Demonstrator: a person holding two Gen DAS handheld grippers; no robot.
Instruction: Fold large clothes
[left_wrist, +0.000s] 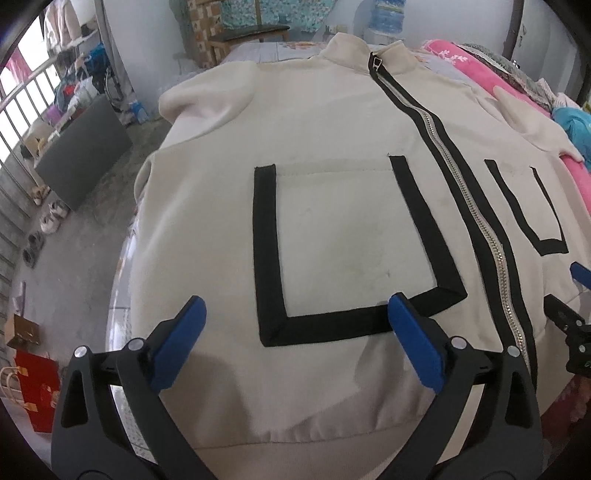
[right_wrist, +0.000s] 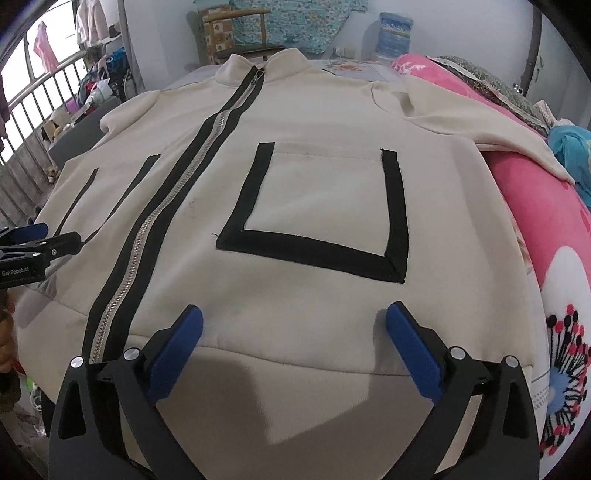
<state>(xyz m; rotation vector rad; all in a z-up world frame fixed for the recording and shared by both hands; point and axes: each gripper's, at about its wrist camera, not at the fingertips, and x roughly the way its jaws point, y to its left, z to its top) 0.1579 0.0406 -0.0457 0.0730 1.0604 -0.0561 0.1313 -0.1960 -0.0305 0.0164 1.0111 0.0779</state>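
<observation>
A cream zip-up jacket (left_wrist: 332, 110) (right_wrist: 332, 110) lies spread front-up on a bed, collar at the far end and hem toward me. A metal zipper (left_wrist: 476, 221) (right_wrist: 155, 229) edged in black runs down its middle, with a black-trimmed pocket (left_wrist: 343, 240) (right_wrist: 321, 192) on each side. My left gripper (left_wrist: 295, 301) stands open just above the hem below the left pocket, nothing between its blue pads. Over the hem below the other pocket, my right gripper (right_wrist: 294, 307) is open and empty too. Each gripper shows at the edge of the other's view: right (left_wrist: 576, 295), left (right_wrist: 33, 236).
A pink floral blanket (right_wrist: 535, 221) is bunched along the bed's right side, under the jacket's right sleeve (right_wrist: 498, 129). Left of the bed the floor holds shoes (left_wrist: 51, 218), a grey box (left_wrist: 85, 155) and a red bag (left_wrist: 35, 384). A railing and a bench stand beyond.
</observation>
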